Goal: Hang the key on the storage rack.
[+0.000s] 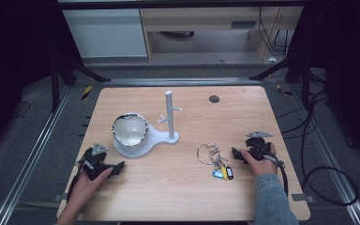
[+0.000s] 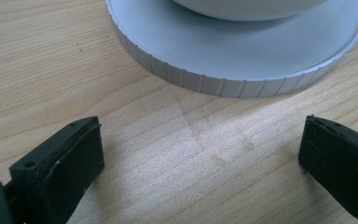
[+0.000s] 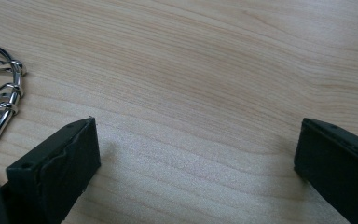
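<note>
Keys lie just off our right gripper, toward nine o'clock.

Our right gripper (image 1: pixel 242 155) rests on the table (image 1: pixel 178 197), jaws apart and empty; the key ring (image 1: pixel 214 160) lies just beside it at nine o'clock in the high view, its bunch trailing toward five. Our left gripper (image 1: pixel 114 168), also apart and empty, sits well away by the white stand (image 1: pixel 161 137).
</note>
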Motion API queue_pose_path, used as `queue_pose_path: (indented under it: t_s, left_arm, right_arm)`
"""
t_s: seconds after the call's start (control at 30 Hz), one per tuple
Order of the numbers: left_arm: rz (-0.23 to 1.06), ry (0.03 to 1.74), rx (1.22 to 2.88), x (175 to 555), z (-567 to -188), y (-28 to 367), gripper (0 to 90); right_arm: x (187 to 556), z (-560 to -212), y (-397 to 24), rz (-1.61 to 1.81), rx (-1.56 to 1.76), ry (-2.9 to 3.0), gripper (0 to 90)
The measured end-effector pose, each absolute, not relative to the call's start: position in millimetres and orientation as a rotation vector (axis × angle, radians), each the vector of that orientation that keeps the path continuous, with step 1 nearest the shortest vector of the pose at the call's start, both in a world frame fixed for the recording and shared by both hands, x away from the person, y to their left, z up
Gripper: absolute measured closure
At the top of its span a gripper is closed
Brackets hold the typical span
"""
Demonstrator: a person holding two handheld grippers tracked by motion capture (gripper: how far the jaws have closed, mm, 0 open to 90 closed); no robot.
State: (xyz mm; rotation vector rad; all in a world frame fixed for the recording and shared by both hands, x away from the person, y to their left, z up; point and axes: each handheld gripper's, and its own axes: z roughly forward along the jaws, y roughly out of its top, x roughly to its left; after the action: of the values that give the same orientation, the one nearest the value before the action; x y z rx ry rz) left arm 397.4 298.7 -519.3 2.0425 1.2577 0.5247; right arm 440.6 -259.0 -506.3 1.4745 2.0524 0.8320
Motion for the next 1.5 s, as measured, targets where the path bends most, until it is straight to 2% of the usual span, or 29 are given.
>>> queue_pose_path:
  t_s: [0.2, 0.37, 0.4, 0.43, 0.5, 0.67, 0.93, 0.97, 1.2, 1.27, 1.3, 1.5]
  left_arm:
    - [0.525, 1.258, 2.043, 397, -519, 299, 0.0]
    - [0.525, 1.258, 2.042, 397, -519, 299, 0.0]
    - [0.525, 1.258, 2.043, 397, -519, 299, 0.0]
    - [0.525, 1.258, 2.043, 397, -519, 299, 0.0]
    - [0.525, 1.258, 2.043, 397, -519, 299, 0.0]
    - [0.525, 1.258, 2.043, 397, -519, 299, 0.0]
    - [0.522, 1.247, 2.053, 397, -519, 300, 0.0]
    - [0.521, 1.246, 2.053, 396, -519, 300, 0.0]
    - [0.52, 1.243, 2.055, 397, -519, 300, 0.0]
    - [0.52, 1.243, 2.053, 397, -519, 300, 0.0]
    - [0.519, 1.243, 2.054, 397, -519, 300, 0.0]
    - [0.519, 1.243, 2.053, 397, -519, 300, 0.0]
  right_arm:
    - [441, -505, -260, 0.822, 1.472, 2.066, 1.7]
    - [440, -502, -261, 0.817, 1.464, 2.088, 7.9]
    - [440, -500, -261, 0.818, 1.457, 2.098, 15.0]
    - [440, -500, -261, 0.818, 1.457, 2.098, 15.0]
    - [439, -498, -261, 0.817, 1.438, 2.115, 22.7]
    - [435, -489, -257, 0.826, 1.389, 2.148, 31.0]
    - [429, -472, -250, 0.904, 1.272, 2.213, 56.3]
    - [428, -466, -246, 0.913, 1.243, 2.238, 62.8]
    - [435, -447, -228, 0.833, 1.088, 2.416, 71.5]
    - [441, -444, -221, 0.791, 1.041, 2.473, 75.0]
    - [447, -444, -212, 0.76, 1.004, 2.534, 79.8]
    - [449, -455, -191, 0.648, 0.93, 2.651, 80.6]
